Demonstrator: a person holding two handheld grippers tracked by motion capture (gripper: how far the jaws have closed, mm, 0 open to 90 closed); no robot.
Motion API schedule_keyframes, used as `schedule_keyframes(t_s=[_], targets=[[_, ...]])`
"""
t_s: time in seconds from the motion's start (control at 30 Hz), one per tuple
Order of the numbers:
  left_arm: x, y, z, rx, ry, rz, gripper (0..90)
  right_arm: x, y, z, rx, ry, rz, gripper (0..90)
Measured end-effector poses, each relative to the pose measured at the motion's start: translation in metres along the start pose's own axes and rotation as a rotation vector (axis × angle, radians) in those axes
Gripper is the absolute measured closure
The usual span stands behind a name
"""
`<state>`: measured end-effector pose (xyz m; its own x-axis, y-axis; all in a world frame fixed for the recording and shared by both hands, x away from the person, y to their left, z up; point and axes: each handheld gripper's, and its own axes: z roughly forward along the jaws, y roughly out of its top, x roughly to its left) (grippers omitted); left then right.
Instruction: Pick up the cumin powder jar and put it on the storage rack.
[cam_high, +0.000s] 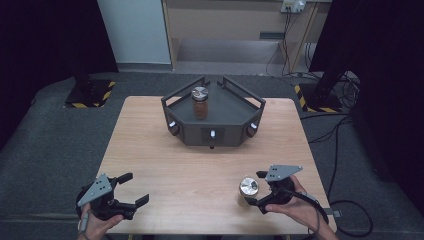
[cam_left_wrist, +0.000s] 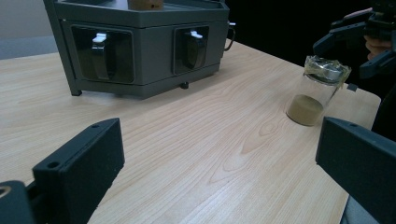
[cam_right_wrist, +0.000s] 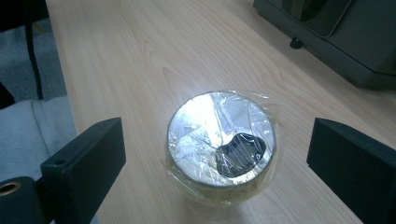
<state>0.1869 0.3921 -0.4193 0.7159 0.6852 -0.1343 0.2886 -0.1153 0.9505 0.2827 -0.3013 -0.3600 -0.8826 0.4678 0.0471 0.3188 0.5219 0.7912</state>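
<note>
Light wood-grain table (cam_high: 150, 145), rounded corners, sat on grey carpet. At far centre stood a dark grey angular stand (cam_high: 212, 131), roughly hexagonal w/ raised rails & recessed windows on its faces; in left gripper view those windows showed glossy black straps inside. On the stand's top deck stood a jar w/ brown contents (cam_high: 200, 105), shiny metal lid, upright.

Near right: a 2nd clear glass jar (cam_high: 248, 191), upright on the table, cylindrical, w/ a low layer of tan powder at the bottom (seen in left gripper view (cam_left_wrist: 317, 91)). Its round metal lid was wrapped in crinkly clear film, bright glare on top in right gripper view (cam_right_wrist: 219, 140).

Right gripper (cam_high: 258, 188) was held in a hand at near right, black blocky jaws spread wide, one either side of the film-topped jar, not touching it as far as right gripper view showed. Grey 3-cornered plate on top.

Left gripper (cam_high: 134, 188) was at near left corner, held by the other hand, jaws wide apart w/ nothing between them, well apart from both jars
</note>
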Motion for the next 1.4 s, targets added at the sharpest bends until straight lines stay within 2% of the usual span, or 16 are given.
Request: schedule_keyframes(t_s=[0.2,0.33,0.47,0.53,0.63,0.73,0.87,1.07,1.4], targets=[[-0.001,0.001,0.000,0.004,0.004,0.007,0.4,0.002,0.001,0.009,0.016,-0.013,-0.005,7.5],[-0.001,0.001,0.000,0.005,0.005,0.008,0.4,0.002,0.001,0.014,0.022,-0.017,-0.004,12.0],[-0.002,0.001,0.000,0.007,0.009,0.013,0.5,0.003,0.000,0.017,0.023,-0.026,-0.024,21.7],[-0.002,0.001,0.000,0.006,0.011,0.014,0.5,0.001,-0.002,0.018,0.013,-0.016,-0.032,31.6],[-0.002,0.001,0.000,0.008,0.011,0.014,0.5,0.003,0.000,0.017,0.016,-0.017,-0.037,33.1],[-0.002,0.002,0.000,0.011,0.009,0.017,0.5,0.002,-0.001,0.017,0.012,-0.018,-0.017,33.6],[-0.002,0.002,0.000,0.010,0.010,0.017,0.6,0.003,0.001,0.017,0.022,-0.019,-0.025,33.7],[-0.002,0.002,0.000,0.010,0.008,0.018,0.5,0.000,0.012,0.016,0.041,-0.003,-0.041,33.7],[-0.002,0.003,0.001,0.018,0.005,0.026,0.6,-0.015,0.052,0.004,0.043,0.064,-0.098,33.8]])
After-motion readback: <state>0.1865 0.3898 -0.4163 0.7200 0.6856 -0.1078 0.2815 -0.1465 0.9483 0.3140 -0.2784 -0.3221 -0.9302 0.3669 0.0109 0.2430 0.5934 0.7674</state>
